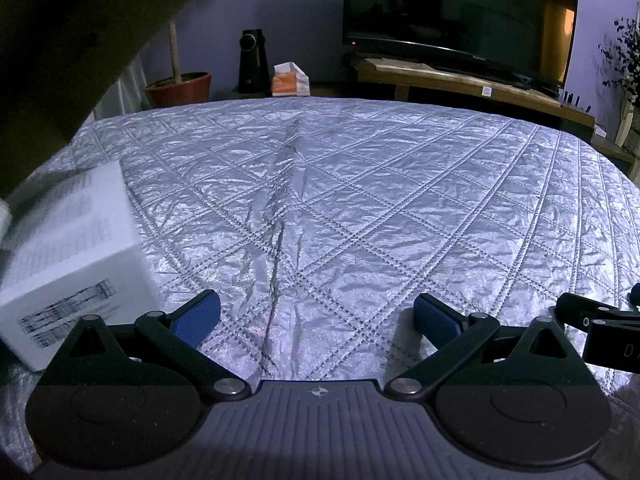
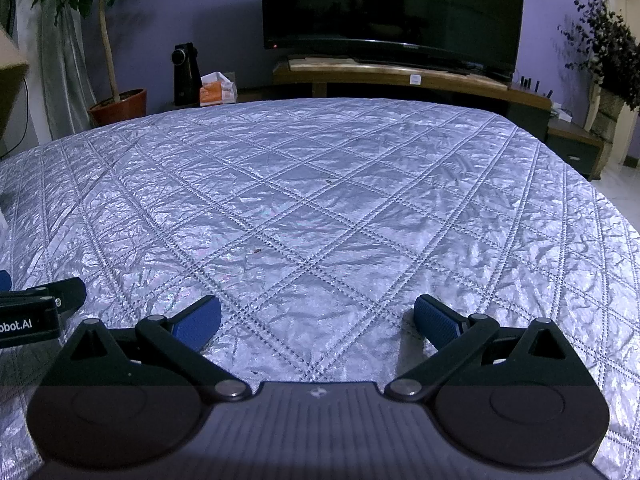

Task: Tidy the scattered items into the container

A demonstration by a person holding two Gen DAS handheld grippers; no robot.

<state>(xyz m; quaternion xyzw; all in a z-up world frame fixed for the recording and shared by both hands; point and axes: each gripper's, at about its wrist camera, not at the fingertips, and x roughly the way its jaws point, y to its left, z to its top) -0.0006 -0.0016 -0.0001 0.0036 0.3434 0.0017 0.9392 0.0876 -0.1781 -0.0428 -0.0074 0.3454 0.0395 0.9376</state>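
Note:
A white printed box (image 1: 76, 256) lies on the silver quilted cover (image 1: 340, 200) at the left of the left wrist view, blurred. A brown cardboard container (image 1: 68, 48) looms at the upper left, above the box. My left gripper (image 1: 316, 320) is open and empty, just right of the white box, low over the cover. My right gripper (image 2: 318, 320) is open and empty over the bare cover (image 2: 320, 200). Each gripper's body shows at the edge of the other's view: the right gripper's body (image 1: 600, 332) and the left gripper's body (image 2: 36, 312).
Beyond the cover's far edge stand a TV (image 2: 392, 8) on a wooden stand (image 2: 400, 76), a black device (image 2: 186, 74), an orange tissue box (image 2: 218, 90), a potted plant (image 2: 120, 106) and a dried plant (image 2: 604, 60).

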